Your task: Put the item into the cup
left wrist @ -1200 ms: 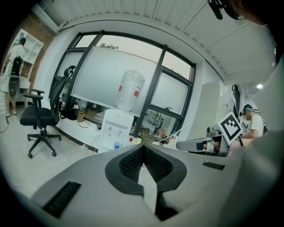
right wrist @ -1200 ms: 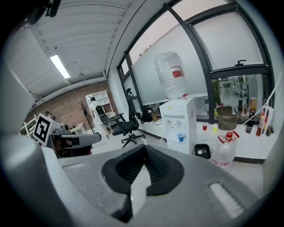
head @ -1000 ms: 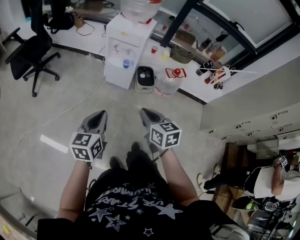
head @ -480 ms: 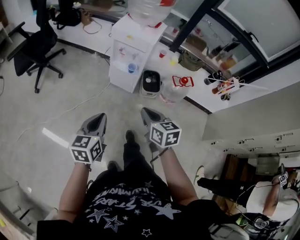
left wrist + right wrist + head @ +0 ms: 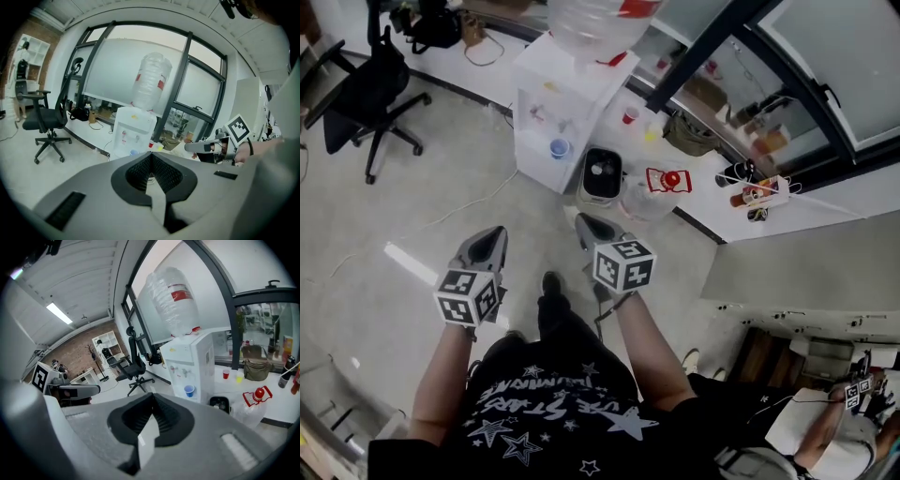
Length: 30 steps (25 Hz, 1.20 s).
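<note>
A blue cup point(image 5: 560, 147) sits in the tap bay of a white water dispenser point(image 5: 546, 116) ahead of me, also seen as the blue cup point(image 5: 189, 391) in the right gripper view. A red cup point(image 5: 630, 115) and a yellow cup point(image 5: 650, 134) stand on the white ledge behind it. My left gripper point(image 5: 492, 244) and right gripper point(image 5: 579, 225) are held side by side over the floor, well short of the dispenser. Both are shut with nothing between the jaws, as the left gripper point(image 5: 151, 155) and right gripper point(image 5: 151, 395) show in their own views. No loose item is visible.
A black bin point(image 5: 602, 175) and a clear jug with a red handle point(image 5: 659, 187) stand on the floor right of the dispenser. A black office chair point(image 5: 364, 94) is at the far left. Bottles point(image 5: 748, 186) line the window ledge. Another person sits at the lower right.
The dispenser and ledge have drawn nearer and shifted in the head view as the person steps forward. Both grippers keep their pose and stay shut.
</note>
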Each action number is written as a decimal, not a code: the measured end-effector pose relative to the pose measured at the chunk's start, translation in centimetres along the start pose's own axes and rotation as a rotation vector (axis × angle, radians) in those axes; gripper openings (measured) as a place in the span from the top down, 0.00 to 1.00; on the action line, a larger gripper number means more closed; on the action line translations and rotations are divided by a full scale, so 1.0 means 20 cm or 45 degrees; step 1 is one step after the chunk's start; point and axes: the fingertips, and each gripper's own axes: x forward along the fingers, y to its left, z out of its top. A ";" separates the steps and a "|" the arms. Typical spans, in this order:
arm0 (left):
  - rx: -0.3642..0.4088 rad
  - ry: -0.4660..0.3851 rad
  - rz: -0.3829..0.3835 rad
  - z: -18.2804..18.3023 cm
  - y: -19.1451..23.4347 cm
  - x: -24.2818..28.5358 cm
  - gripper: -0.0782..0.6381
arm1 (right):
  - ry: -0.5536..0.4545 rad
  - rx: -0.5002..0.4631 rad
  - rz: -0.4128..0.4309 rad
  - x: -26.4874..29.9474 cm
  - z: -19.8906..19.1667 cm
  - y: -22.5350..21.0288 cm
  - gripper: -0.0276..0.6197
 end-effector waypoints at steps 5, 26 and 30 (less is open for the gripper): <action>-0.018 0.033 0.045 0.01 0.02 0.17 0.88 | 0.034 0.015 0.020 0.11 0.02 -0.17 0.95; -0.060 0.001 0.138 0.08 0.39 0.67 0.88 | 0.064 0.025 -0.089 0.73 0.06 -0.58 0.95; -0.068 0.043 0.102 0.04 0.57 0.81 0.88 | 0.057 0.059 -0.161 0.90 0.05 -0.64 0.95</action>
